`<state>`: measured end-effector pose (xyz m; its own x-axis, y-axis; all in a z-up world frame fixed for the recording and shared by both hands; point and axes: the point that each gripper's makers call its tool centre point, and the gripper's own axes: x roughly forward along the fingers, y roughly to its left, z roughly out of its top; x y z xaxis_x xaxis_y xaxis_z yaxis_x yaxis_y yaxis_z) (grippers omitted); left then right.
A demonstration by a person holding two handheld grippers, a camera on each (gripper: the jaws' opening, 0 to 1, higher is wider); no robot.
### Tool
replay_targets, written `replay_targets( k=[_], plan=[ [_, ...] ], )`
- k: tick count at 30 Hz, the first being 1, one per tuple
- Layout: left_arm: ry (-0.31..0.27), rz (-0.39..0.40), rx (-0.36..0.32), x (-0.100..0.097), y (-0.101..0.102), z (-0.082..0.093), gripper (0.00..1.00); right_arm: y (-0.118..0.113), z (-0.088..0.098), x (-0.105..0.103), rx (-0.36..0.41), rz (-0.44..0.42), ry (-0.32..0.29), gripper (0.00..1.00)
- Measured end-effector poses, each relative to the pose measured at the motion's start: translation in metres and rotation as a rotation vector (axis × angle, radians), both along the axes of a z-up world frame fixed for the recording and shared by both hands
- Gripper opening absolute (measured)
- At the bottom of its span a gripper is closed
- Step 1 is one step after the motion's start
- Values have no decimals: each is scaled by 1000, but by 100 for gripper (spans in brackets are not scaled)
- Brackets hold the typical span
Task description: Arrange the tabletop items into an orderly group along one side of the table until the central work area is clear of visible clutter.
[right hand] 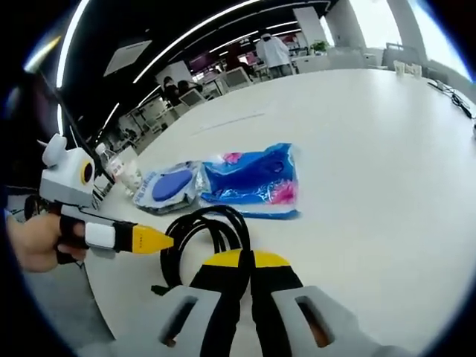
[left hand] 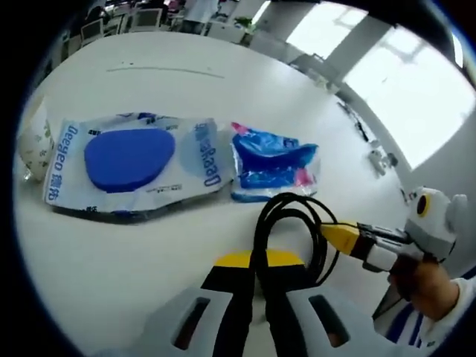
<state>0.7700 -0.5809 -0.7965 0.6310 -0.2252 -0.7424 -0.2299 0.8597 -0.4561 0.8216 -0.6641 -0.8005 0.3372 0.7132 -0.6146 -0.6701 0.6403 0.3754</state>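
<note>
The plain white tabletop point(left hand: 186, 82) carries no pattern. Ahead of the left claw point(left hand: 256, 297), whose jaws are black with yellow tips on grey bodies, lies a coiled black cable point(left hand: 286, 223). Beyond that is a clear plastic packet holding a solid royal-blue rounded pad point(left hand: 128, 158), its film printed with blue lettering and white panels. Just right of it sits a crinkled bright-blue plastic packet point(left hand: 274, 162) with pink patches and white edging. Before the right claw point(right hand: 245, 297), coloured the same, the other claw's yellow tips show on a white and grey body. At the far left edge stands something pale with dark speckles point(left hand: 33, 145), possibly a patterned cup.
</note>
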Motion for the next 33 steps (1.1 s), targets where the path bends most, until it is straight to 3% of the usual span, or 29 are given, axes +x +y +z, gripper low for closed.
replay_targets(
  k=[13, 33],
  plan=[
    [9, -1, 4, 1, 1, -13, 0, -1, -10, -6, -23, 16, -4, 0],
    [-25, 17, -1, -2, -4, -10, 0, -1, -12, -2, -21, 5, -10, 0]
  ],
)
